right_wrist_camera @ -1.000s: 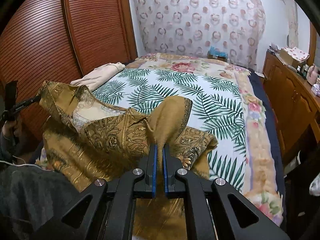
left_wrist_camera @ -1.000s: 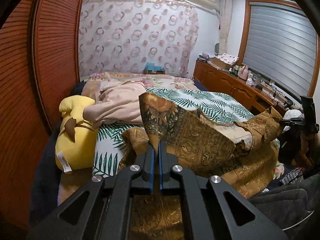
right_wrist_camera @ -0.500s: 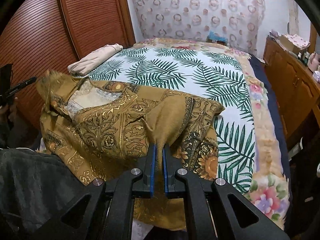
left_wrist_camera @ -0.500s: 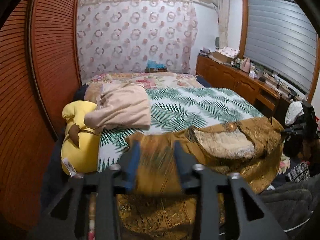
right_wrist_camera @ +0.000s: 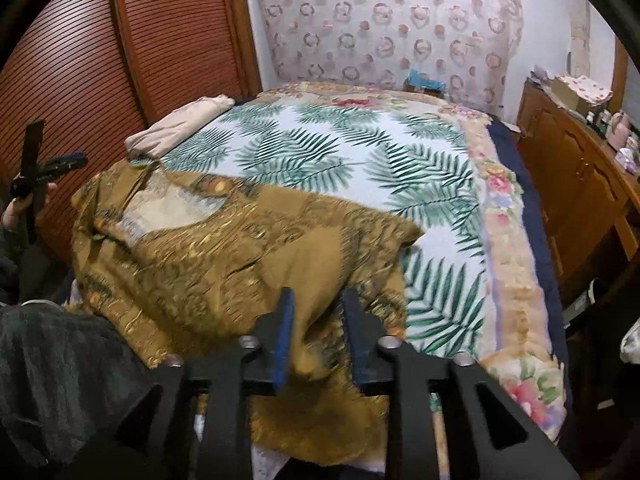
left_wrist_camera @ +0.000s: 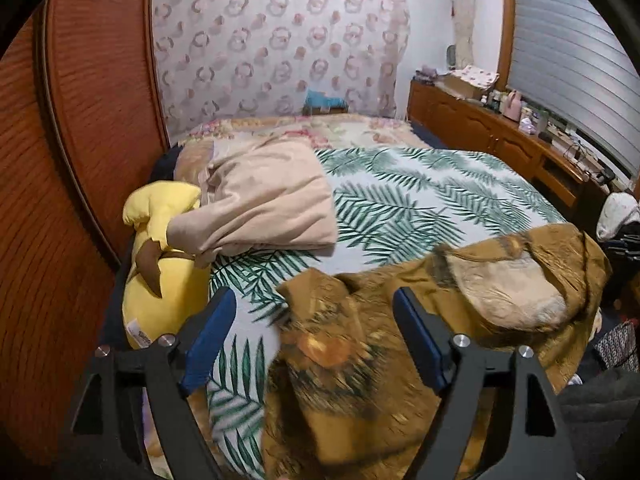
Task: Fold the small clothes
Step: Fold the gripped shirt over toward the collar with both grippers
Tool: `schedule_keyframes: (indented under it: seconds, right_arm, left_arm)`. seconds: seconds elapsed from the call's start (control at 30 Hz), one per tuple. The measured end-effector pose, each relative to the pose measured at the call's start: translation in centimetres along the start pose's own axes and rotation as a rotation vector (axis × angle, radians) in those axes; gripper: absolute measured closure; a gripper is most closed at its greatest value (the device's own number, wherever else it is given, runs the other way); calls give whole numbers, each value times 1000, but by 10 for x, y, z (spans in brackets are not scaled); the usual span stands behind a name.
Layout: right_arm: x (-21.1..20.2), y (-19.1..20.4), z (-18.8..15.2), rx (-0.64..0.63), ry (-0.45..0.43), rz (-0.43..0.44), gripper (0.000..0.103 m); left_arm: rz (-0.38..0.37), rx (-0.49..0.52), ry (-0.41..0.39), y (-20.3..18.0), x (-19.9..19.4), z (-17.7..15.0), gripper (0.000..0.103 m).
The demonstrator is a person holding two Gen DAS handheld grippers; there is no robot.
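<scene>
A brown and gold patterned garment (left_wrist_camera: pixel 400 360) lies spread on the near end of the bed, its pale inner lining showing near the collar (left_wrist_camera: pixel 504 284). My left gripper (left_wrist_camera: pixel 316 304) is open wide, just above the garment's left part, holding nothing. In the right wrist view the same garment (right_wrist_camera: pixel 224 256) covers the bed's near left corner. My right gripper (right_wrist_camera: pixel 318 300) is open a little, with a fold of the garment lying loose between its jaws. The left gripper also shows at the far left of the right wrist view (right_wrist_camera: pixel 48 168).
The bed has a palm-leaf cover (left_wrist_camera: pixel 420 200). A folded beige cloth (left_wrist_camera: pixel 264 200) and a yellow plush toy (left_wrist_camera: pixel 160 272) lie at its left side. A wooden slatted wardrobe (left_wrist_camera: pixel 80 120) stands left, a wooden sideboard (left_wrist_camera: pixel 500 136) right.
Both grippers have let go of the garment. The left opened first and is now wide; the right has just opened. The lifted garment has dropped flat onto the bed.
</scene>
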State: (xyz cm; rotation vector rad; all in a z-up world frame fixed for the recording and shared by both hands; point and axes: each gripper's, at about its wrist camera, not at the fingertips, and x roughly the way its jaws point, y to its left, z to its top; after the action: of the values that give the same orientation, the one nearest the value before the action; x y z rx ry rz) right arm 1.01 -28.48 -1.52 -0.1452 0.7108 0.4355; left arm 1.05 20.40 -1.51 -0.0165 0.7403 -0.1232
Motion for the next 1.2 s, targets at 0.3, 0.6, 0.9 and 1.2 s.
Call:
schedule_keyframes:
  seconds: [0.3,0.6,0.9,1.2]
  right_arm:
    - [40,-12,31,8,-18,-43,66]
    - [85,-25,38,38,2,-57,59]
    - [111,-41,43,81,32,-68,46]
    - [112,-53,37,119,37,-51,45]
  left_arm:
    - [-29,-68,75,33,51,15,22]
    - [-149,-208,119,51,82,-1,40]
    - [-175,-184,104,36,76,-8,91]
    - [-135,-206,17,44,41,-17,92]
